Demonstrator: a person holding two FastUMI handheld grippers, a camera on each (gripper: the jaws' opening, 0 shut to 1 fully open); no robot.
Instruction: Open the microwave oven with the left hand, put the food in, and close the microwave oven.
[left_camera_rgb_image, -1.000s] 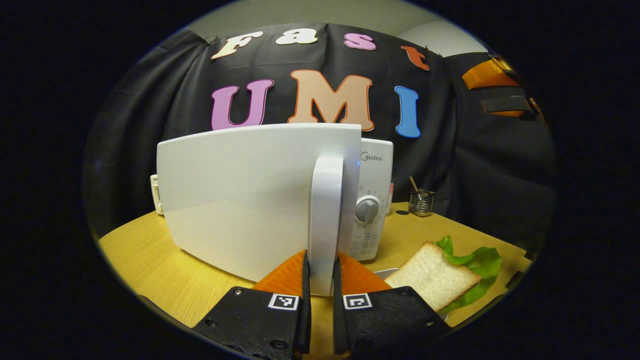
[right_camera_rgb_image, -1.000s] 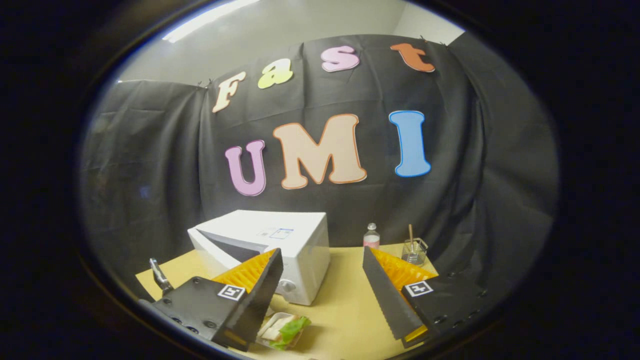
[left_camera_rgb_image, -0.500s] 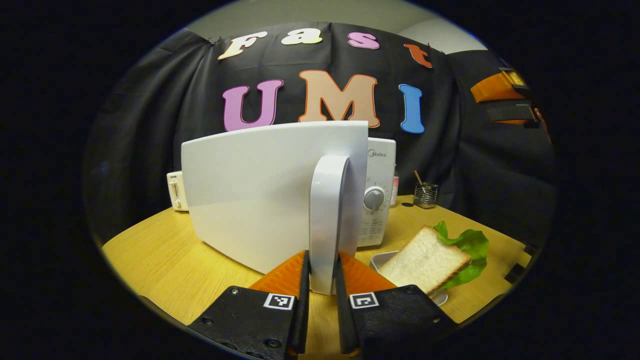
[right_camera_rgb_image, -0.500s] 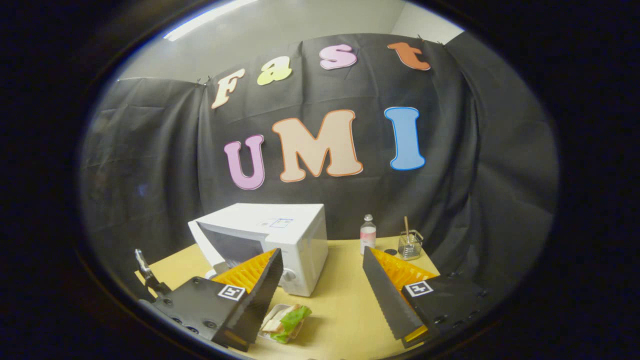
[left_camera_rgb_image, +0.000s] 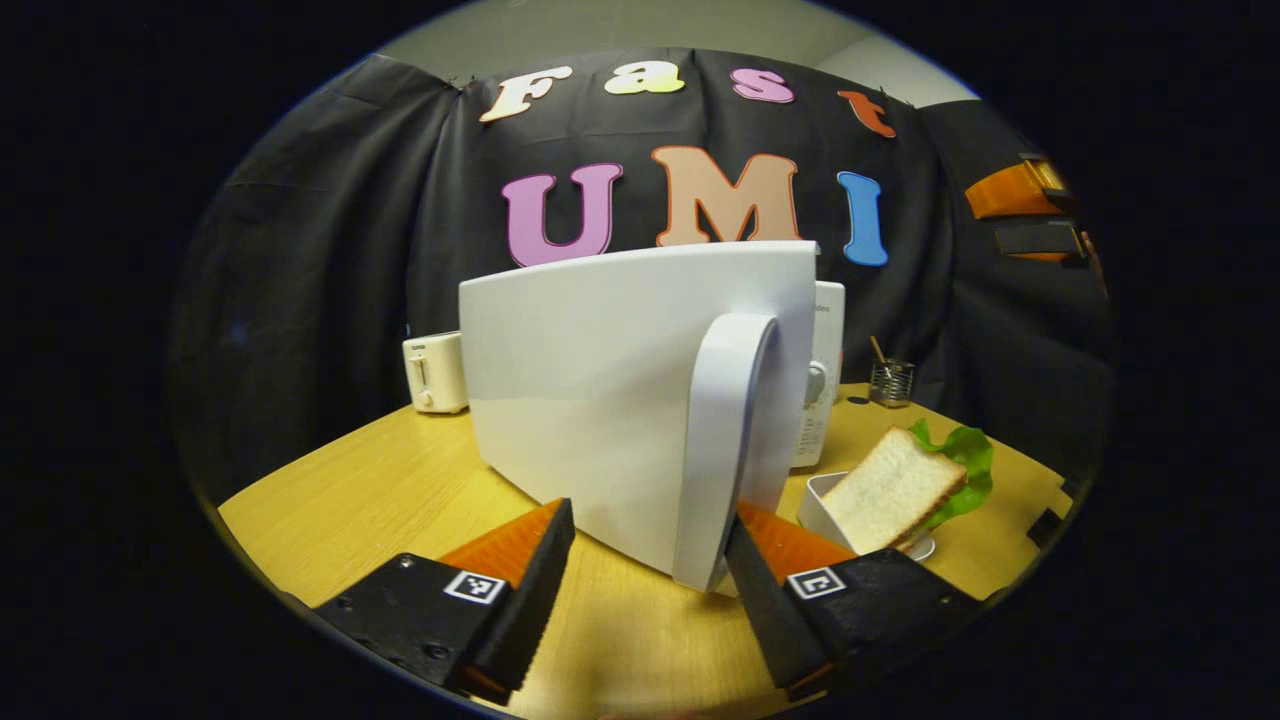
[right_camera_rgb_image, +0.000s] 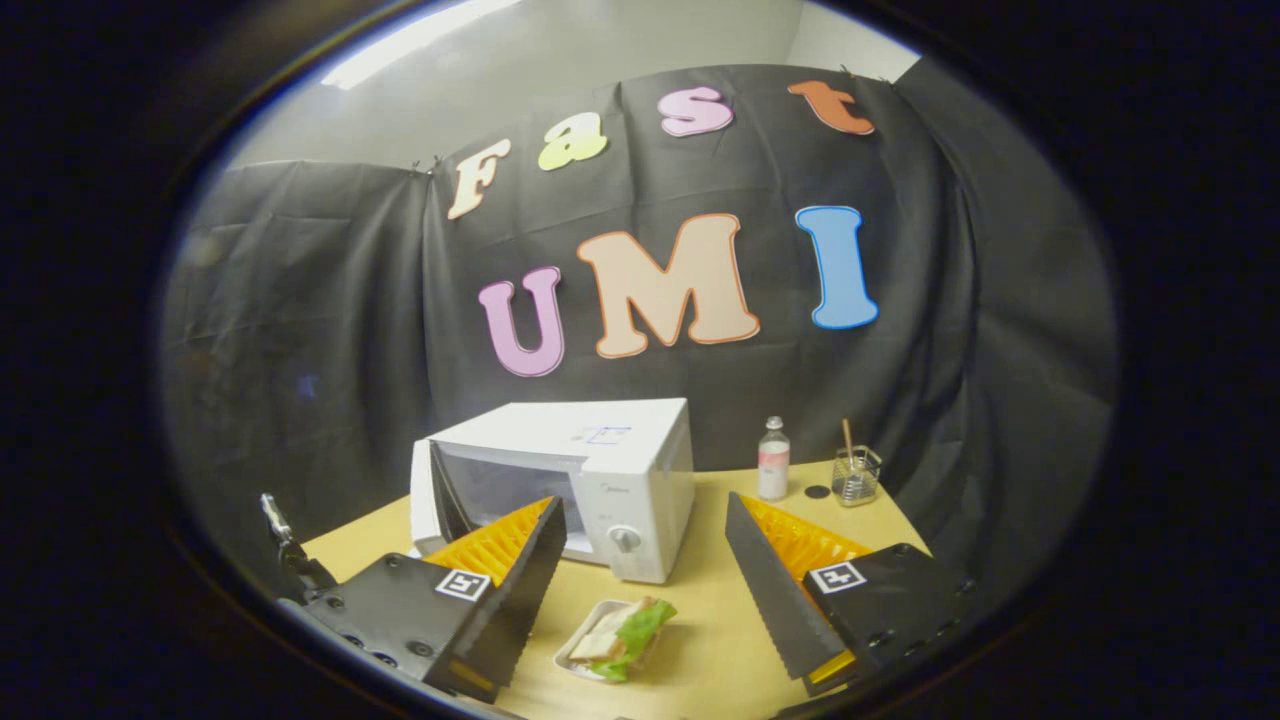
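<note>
In the left gripper view, the left gripper (left_camera_rgb_image: 640, 590) is seen at the bottom of the frame with its jaws spread apart. The white microwave door (left_camera_rgb_image: 610, 390) is swung open and takes up the centre of the frame, its outer face turned toward the camera. The door handle (left_camera_rgb_image: 722, 450) stands between the two fingers; its lower end lies against the right-hand finger, while the left-hand finger is held clear of it. The microwave body (left_camera_rgb_image: 822, 380) is partly hidden behind the door, at centre right. At lower right, a sandwich (left_camera_rgb_image: 900, 488) of white bread and lettuce leans in a small white dish (left_camera_rgb_image: 815, 505) on the wooden table (left_camera_rgb_image: 380, 490). A white toaster (left_camera_rgb_image: 435, 372) is placed at centre left, and a small wire holder (left_camera_rgb_image: 888, 382) at the right. The other gripper is glimpsed at the upper right edge.

In the right gripper view, the right gripper (right_camera_rgb_image: 645, 590) is held with its jaws wide apart and nothing between them. The microwave oven (right_camera_rgb_image: 590, 480) is seen at centre with its door (right_camera_rgb_image: 440, 495) open to the left. The sandwich (right_camera_rgb_image: 625, 635) rests in its dish at bottom centre, in front of the oven. A small bottle (right_camera_rgb_image: 772, 472) and the wire holder (right_camera_rgb_image: 858, 478) stand to the right.
</note>
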